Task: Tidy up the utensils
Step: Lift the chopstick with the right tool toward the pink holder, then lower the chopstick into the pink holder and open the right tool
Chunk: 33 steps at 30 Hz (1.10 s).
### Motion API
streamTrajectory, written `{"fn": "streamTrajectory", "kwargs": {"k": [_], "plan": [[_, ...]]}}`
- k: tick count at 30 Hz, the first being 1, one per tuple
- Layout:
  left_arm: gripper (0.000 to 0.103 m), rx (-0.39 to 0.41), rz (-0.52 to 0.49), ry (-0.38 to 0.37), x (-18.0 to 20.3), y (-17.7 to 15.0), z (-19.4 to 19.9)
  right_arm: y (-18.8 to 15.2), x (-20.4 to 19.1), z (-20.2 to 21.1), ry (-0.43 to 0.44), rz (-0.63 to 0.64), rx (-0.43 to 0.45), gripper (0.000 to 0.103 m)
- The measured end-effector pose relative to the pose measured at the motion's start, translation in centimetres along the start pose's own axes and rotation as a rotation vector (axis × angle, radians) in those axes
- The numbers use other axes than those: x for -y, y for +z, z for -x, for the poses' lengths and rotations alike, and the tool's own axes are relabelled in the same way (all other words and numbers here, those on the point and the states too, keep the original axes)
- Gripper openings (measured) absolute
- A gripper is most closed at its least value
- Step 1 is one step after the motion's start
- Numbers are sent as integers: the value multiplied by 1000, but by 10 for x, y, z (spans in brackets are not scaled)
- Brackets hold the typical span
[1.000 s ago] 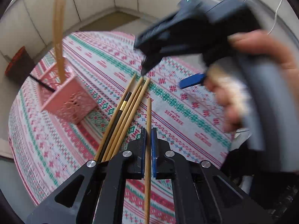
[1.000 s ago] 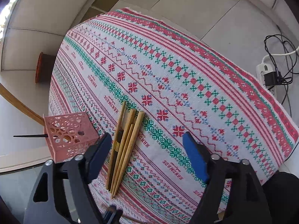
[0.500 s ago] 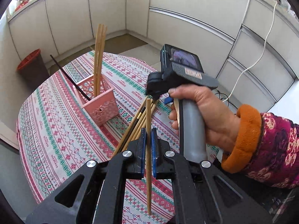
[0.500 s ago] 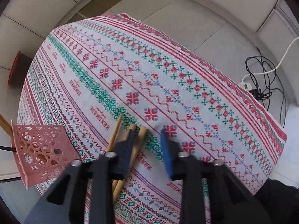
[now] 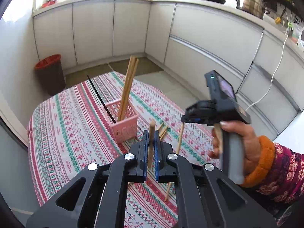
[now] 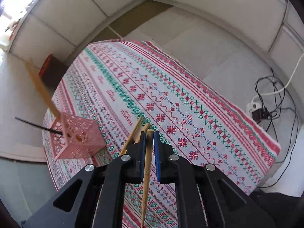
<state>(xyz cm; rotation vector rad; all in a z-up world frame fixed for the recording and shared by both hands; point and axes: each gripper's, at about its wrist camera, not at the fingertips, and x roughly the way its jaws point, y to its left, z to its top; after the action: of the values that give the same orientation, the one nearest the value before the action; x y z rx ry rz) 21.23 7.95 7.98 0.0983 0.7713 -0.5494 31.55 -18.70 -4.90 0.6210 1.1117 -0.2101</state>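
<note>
My left gripper [image 5: 151,133] is shut on a wooden chopstick [image 5: 151,144], held above the table. My right gripper [image 6: 148,134] is shut on another wooden chopstick [image 6: 146,169]; it also shows in the left wrist view [image 5: 191,120], where its chopstick [image 5: 178,142] hangs down. A pink perforated holder [image 5: 125,125] stands on the patterned tablecloth [image 5: 62,125] with wooden chopsticks [image 5: 128,87] and one black chopstick [image 5: 100,98] in it. The holder [image 6: 77,138] sits left of my right gripper. A few wooden chopsticks [image 6: 135,131] lie on the cloth beside it.
A red-rimmed bin [image 5: 51,74] stands on the floor beyond the table. White cabinets [image 5: 199,53] run around the room. A power strip with cables [image 6: 260,110] lies on the floor to the right of the table.
Both grippers have lifted away from the table. The right gripper closed on a chopstick from the pile and raised it. The left gripper kept its chopstick and tilted up.
</note>
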Motion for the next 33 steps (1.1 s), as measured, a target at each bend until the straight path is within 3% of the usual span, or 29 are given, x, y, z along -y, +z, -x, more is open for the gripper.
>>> {"fn": "streamTrajectory", "kwargs": {"k": [9,19,27,33], "plan": [[5,120,77,44,-6,13,38,-24,-23,115,122,241,218,8],[5,253,164,121,-19,43,74,1,-52,235,334,292,400,8],[5,372,191,203,-23,94,78,43,-86,259,457,273,510,8],[5,362,202,249,-36,116,42,63,-101,229,486,285,487,8]]}}
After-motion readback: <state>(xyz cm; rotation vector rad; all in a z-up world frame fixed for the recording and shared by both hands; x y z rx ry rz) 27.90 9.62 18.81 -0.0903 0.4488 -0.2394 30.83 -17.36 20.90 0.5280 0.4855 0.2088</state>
